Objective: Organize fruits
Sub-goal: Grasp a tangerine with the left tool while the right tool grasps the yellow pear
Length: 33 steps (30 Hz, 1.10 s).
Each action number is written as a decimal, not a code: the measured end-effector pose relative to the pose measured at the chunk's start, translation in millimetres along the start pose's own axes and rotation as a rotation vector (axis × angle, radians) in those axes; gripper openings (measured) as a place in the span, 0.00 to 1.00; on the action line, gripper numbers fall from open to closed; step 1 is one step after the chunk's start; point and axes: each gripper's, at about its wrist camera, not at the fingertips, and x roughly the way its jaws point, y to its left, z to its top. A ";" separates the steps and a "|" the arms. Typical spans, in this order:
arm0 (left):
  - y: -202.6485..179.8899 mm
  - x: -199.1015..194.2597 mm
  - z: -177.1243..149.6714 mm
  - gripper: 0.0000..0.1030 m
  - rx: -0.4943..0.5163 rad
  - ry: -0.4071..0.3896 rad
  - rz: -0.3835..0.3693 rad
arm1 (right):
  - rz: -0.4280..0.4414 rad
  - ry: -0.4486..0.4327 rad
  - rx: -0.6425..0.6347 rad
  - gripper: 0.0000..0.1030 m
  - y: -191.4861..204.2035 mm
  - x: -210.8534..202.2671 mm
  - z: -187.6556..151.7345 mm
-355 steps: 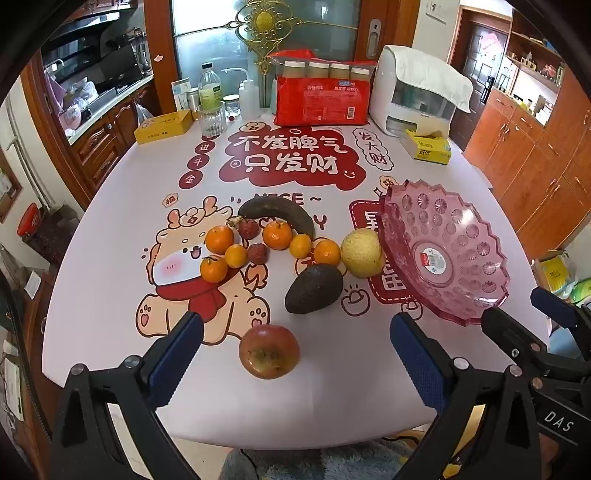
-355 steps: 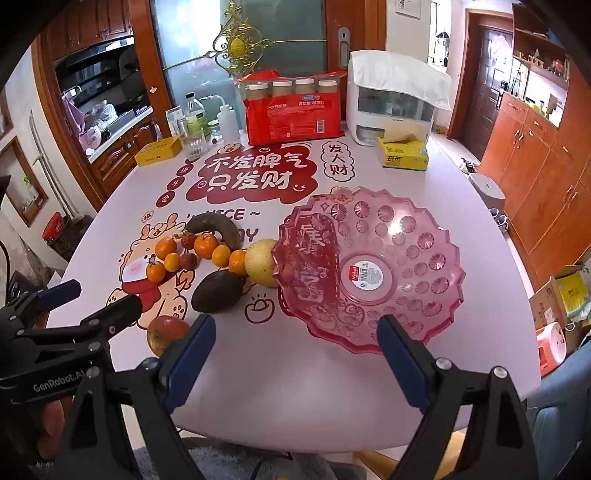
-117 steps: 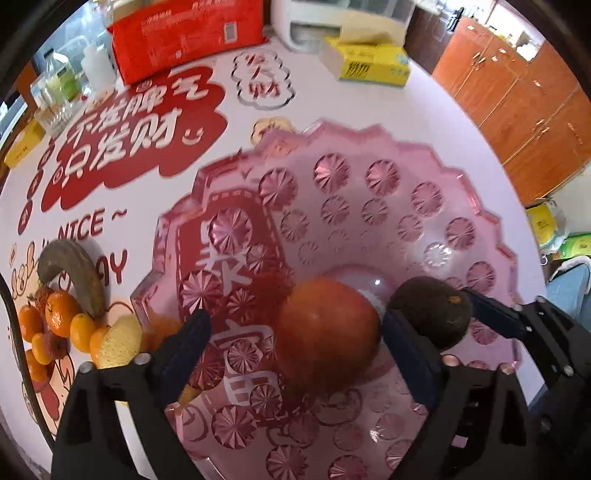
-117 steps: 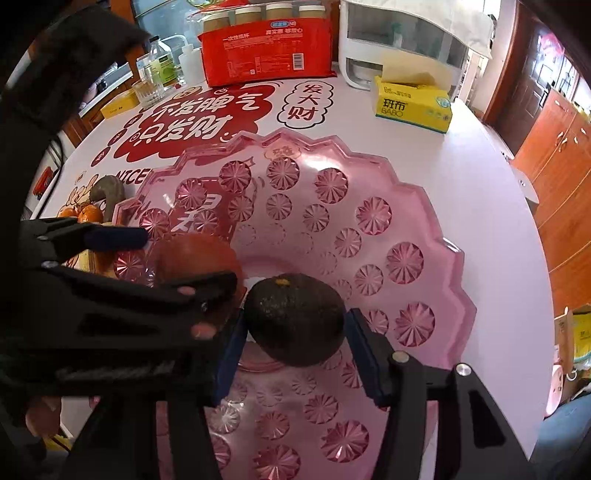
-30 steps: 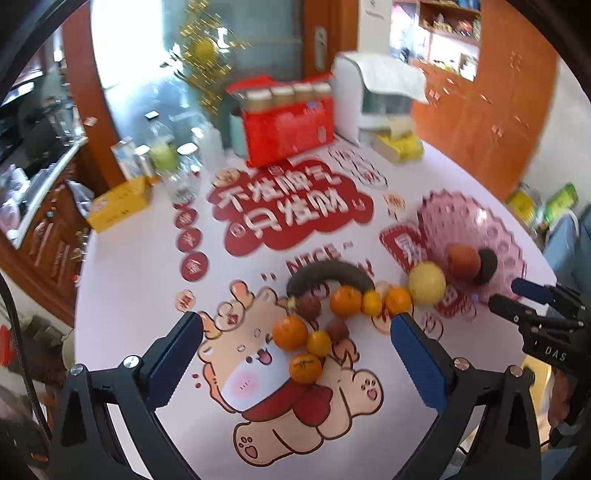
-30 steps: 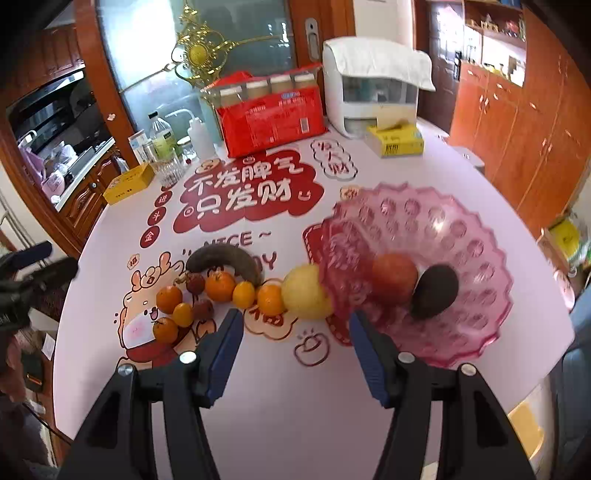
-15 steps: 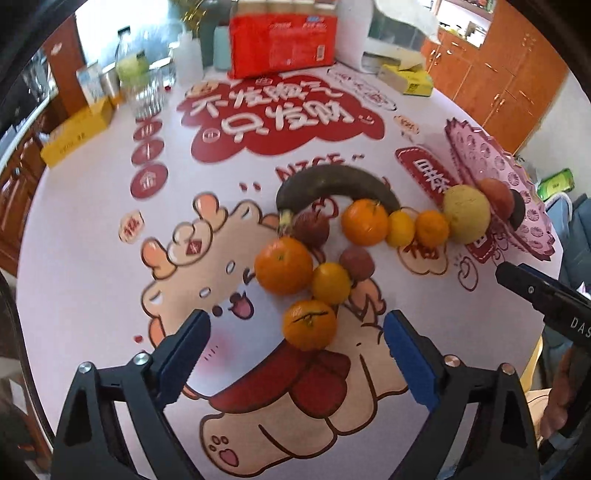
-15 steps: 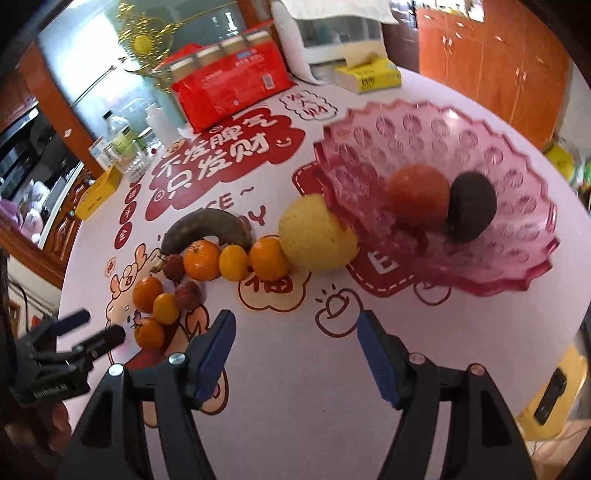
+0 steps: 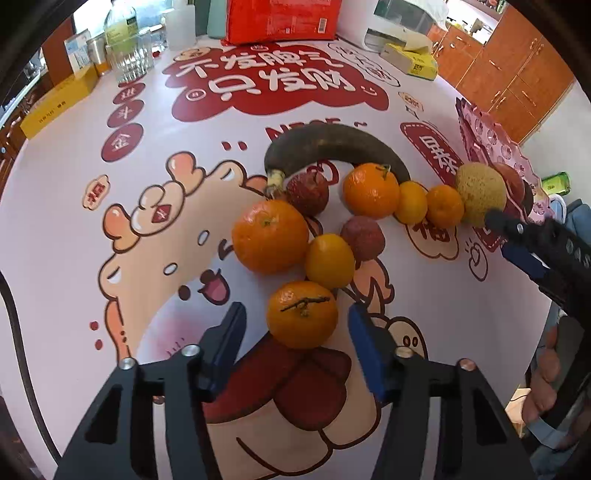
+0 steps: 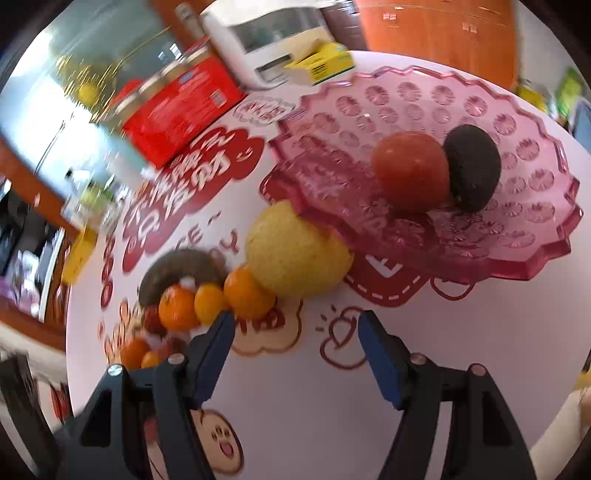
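Between the blue pads of my left gripper [image 9: 295, 319] lies a small orange [image 9: 302, 314]; the jaws are closing, with a slim gap still on each side. Beyond it lie more oranges [image 9: 269, 236], two reddish lychees [image 9: 362, 238], a dark banana [image 9: 332, 144] and a yellow pear [image 9: 480, 194]. My right gripper [image 10: 295, 341] hovers over the bare cloth just short of the pear [image 10: 295, 251], its jaws opening with nothing between them. The pink bowl [image 10: 535, 236] holds a red apple [image 10: 410, 166] and an avocado [image 10: 472, 166].
At the table's far side stand a red package [image 9: 284, 18], a glass [image 9: 129, 59], a yellow box [image 9: 55, 103], a tissue box [image 9: 410, 62] and a white appliance [image 10: 266, 33]. A person's hand [image 9: 546, 369] holds the right gripper [image 9: 517, 240].
Both grippers have sunk toward the table. The left jaws have narrowed around the nearest orange. The right gripper has rolled and come closer to the pear.
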 end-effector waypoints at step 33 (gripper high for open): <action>23.5 4.3 -0.5 0.36 -0.073 -0.032 -0.045 | -0.111 -0.075 0.181 0.70 4.6 49.3 27.0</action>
